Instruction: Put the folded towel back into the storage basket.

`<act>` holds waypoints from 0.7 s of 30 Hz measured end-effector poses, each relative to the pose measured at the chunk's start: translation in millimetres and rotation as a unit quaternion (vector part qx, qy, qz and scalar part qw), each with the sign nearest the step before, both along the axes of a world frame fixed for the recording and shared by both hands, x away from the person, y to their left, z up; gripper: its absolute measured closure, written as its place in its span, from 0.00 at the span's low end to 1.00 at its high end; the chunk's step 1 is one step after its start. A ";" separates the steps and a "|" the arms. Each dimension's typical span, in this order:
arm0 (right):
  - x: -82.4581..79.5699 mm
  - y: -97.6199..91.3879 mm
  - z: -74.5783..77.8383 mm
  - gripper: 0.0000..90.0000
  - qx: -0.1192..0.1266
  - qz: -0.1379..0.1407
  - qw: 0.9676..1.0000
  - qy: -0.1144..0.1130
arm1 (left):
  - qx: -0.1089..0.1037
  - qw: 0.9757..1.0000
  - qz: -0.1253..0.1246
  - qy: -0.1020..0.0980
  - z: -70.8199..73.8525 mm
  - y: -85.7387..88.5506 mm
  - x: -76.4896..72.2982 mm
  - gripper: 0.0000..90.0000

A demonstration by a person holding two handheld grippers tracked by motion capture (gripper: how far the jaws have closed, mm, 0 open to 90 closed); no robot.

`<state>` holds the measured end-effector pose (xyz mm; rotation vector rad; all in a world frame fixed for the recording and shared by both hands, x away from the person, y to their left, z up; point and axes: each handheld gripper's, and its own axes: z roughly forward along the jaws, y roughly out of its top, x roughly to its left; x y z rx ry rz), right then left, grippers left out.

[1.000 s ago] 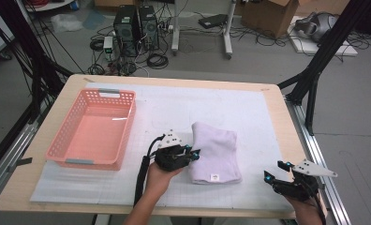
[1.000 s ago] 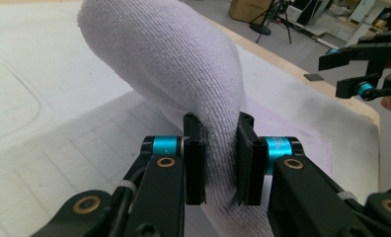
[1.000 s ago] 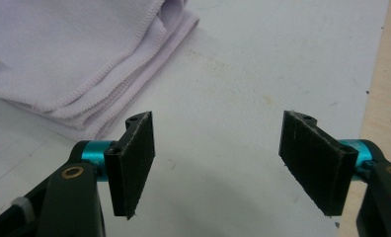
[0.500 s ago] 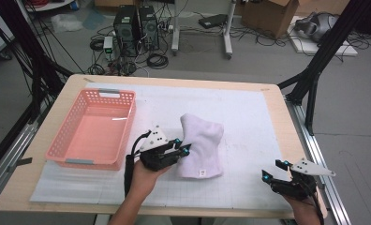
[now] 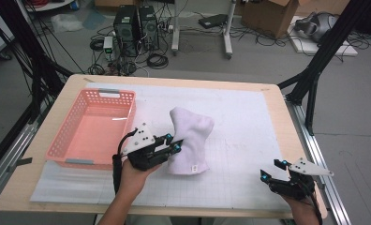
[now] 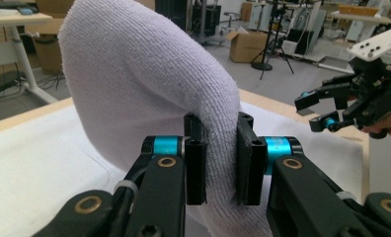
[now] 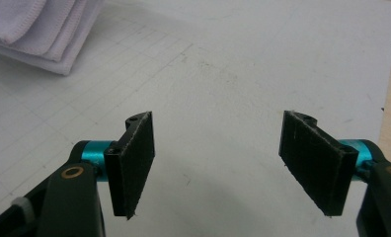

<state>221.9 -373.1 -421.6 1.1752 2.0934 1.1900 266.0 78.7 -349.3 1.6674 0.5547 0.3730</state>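
left tongs (image 5: 174,144) pinching the white towel (image 5: 189,136), lifting one side off the surface (image 5: 249,117). right tongs (image 5: 271,170) spread wide near the front right corner.

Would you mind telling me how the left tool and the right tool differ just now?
The left tool is shut on the white towel; the right tool stands open with nothing between its pads. The left is raised beside the pink basket; the right sits low at the table's near right corner. Both have black pads.

A white terry towel (image 5: 189,140), folded, stands lifted and draped, its lower edge on the desk just right of the pink basket (image 5: 92,131).
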 end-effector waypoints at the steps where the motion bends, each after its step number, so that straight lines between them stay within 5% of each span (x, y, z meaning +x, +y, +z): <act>1: 0.0 0.0 0.2 0.32 -0.001 0.000 1.000 0.001 | -0.001 1.000 0.001 -0.003 1.5 1.3 -0.4 0.86; 21: 1.1 3.0 1.3 0.32 -0.001 0.002 1.000 -0.001 | -0.007 0.999 -0.017 -0.035 36.4 43.2 4.0 0.86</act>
